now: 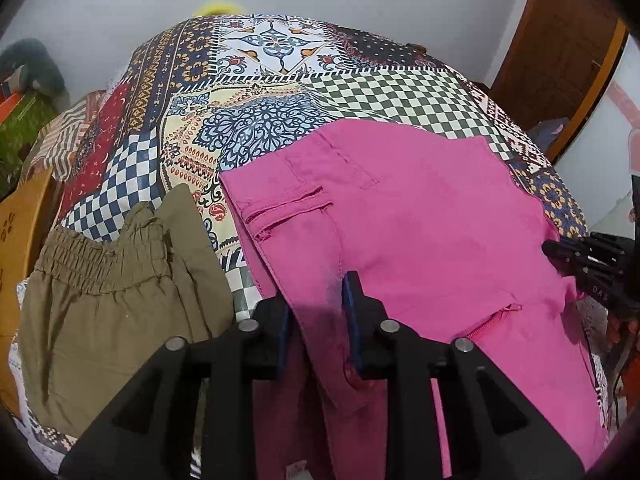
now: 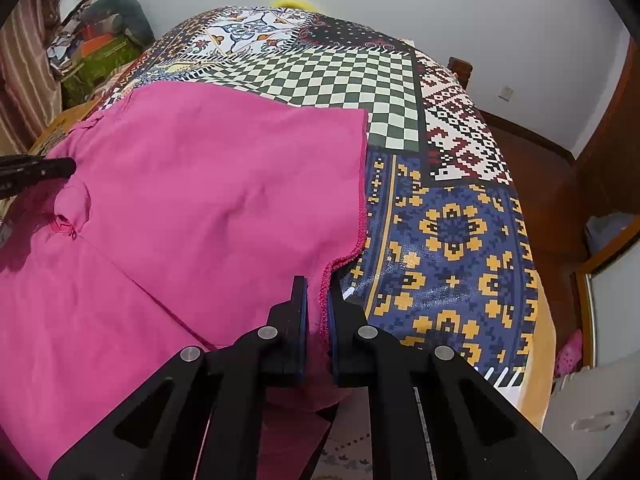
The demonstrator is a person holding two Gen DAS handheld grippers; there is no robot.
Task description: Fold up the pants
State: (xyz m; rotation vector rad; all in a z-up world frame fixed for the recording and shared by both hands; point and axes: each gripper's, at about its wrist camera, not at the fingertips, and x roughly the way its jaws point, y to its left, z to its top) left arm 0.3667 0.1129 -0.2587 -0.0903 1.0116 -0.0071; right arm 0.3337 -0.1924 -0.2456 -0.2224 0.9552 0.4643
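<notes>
Patchwork-print cover (image 1: pixel 360 92): spread over the whole surface, panels of green-and-white checks, blue-and-yellow flowers, red-and-white geometric motifs and blue scrollwork; whether a bed or a worktop lay beneath it could not be told.

Pink pants (image 1: pixel 420 208): lay across the near half of the cover, waistband end toward the left tool, a slit pocket and the zip fly both facing up. One leg end with an overlocked hem (image 2: pixel 362 216) reached out over the blue-and-yellow panel in the right wrist view. The near parts of the fabric rose off the surface into both tools.

Olive pants (image 1: pixel 116 284): gathered elastic waist, bunched in a heap to the left of the pink pair (just beside it, a strip of cover showing between them).

Left tool (image 1: pixel 318 312): black body, blue pads, closed on a thick fold of the pink pants at the waistband edge; the fabric filled the gap between the pads.

Right tool (image 2: pixel 318 316): same make, nearly fully closed, pinching the stitched hem edge of the pink pants between its pads. Its tip also showed at the right edge of the left wrist view, at the fabric's side.

Wooden door (image 1: pixel 560 52): brown, in the pale wall beyond the surface.
</notes>
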